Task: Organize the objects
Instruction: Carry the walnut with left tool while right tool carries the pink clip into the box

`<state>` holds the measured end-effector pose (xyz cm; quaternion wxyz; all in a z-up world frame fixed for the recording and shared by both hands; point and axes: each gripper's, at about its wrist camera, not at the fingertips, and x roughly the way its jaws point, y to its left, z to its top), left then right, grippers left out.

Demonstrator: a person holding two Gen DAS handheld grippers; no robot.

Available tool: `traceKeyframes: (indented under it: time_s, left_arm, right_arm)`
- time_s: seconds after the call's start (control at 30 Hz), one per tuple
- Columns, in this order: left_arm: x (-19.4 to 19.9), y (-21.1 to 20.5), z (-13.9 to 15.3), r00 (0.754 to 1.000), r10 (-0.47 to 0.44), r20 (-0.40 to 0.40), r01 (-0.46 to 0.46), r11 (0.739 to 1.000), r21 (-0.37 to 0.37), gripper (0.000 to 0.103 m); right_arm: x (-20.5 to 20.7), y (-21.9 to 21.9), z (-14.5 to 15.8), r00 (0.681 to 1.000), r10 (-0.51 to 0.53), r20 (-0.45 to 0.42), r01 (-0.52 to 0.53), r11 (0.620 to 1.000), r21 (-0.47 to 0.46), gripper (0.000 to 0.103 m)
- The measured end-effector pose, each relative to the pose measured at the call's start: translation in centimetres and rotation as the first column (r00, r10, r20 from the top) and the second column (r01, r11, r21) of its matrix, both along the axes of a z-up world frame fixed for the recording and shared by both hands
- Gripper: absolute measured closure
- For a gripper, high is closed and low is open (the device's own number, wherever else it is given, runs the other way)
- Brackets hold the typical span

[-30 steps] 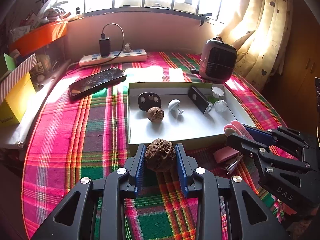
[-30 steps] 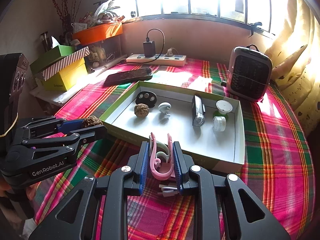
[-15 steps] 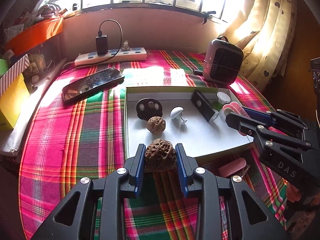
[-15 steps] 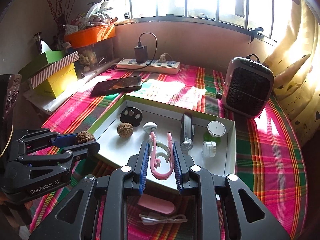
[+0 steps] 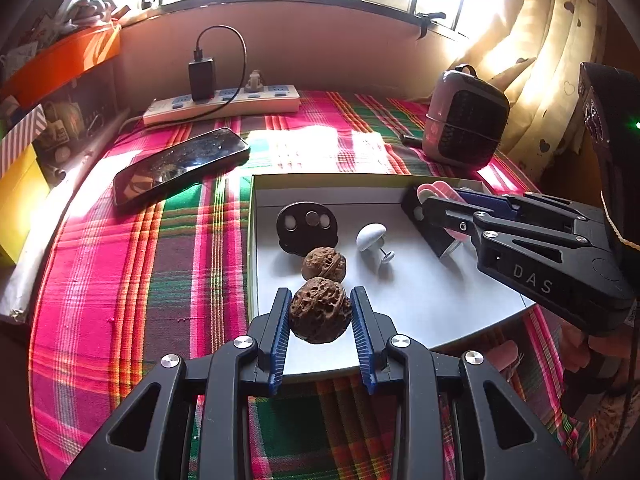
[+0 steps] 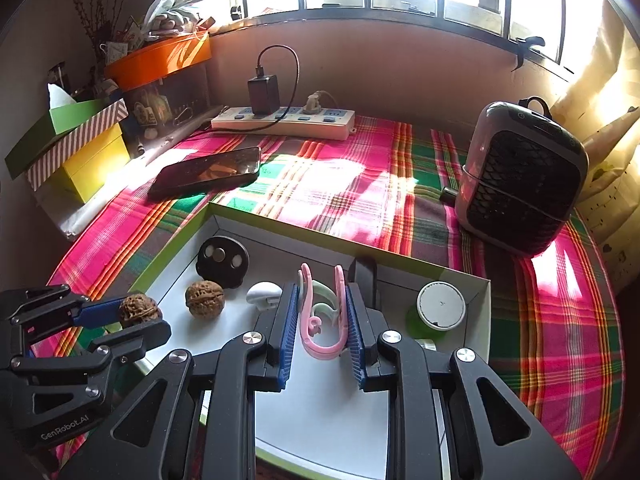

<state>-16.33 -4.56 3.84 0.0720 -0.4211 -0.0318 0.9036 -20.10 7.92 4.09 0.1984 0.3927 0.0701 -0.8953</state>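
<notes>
My left gripper [image 5: 320, 312] is shut on a dark rough walnut [image 5: 320, 309], held over the near left part of the white tray [image 5: 432, 308]. The same walnut [image 6: 138, 310] shows in the left gripper [image 6: 132, 316] at the left of the right wrist view. My right gripper [image 6: 320, 312] is shut on a pink and pale green clip [image 6: 322, 320], held over the tray [image 6: 320, 412]; that clip [image 5: 438, 192] peeks past the right gripper [image 5: 440, 204] in the left wrist view. A second walnut [image 5: 324, 264] lies in the tray.
The tray also holds a black disc with round insets [image 5: 307, 228], a white knob [image 5: 371, 237], a black bar [image 6: 363, 276] and a white lid [image 6: 441, 306]. A phone [image 5: 180, 164], power strip [image 5: 224, 100] and small heater [image 5: 464, 128] sit on the plaid cloth. A pink item [image 5: 502, 354] lies by the tray's near edge.
Both grippers have moved forward, from in front of the tray's near rim to over the tray, each keeping its grip. The pink item and cable stayed behind on the cloth.
</notes>
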Motion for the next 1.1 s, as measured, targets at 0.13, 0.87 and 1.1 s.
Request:
traceKeyframes:
  time_s: [0.13,0.87,1.1]
  left_arm:
    - [-0.8,0.1,-0.7,1.0,0.004,0.016,-0.004,1.0,-0.013,0.075]
    - [-2.1,1.5,-1.6,0.999,-0.024,0.031,0.026,0.998,-0.063,0.075]
    - [-2.1,1.5,-1.7,0.999,-0.022,0.032,0.025,0.997,-0.074,0.075]
  right_arm:
    - [-1.0,-0.4,-0.7,1.0,0.015,0.017,-0.015,1.0,0.002,0.079]
    - [-2.8,-2.0,-2.2,0.996,0.056,0.07,-0.059,0.998,0.037,0.079]
    - [-2.9,-2.1,-2.4,0.996,0.054,0.077,-0.058,0.997,0.052,0.079]
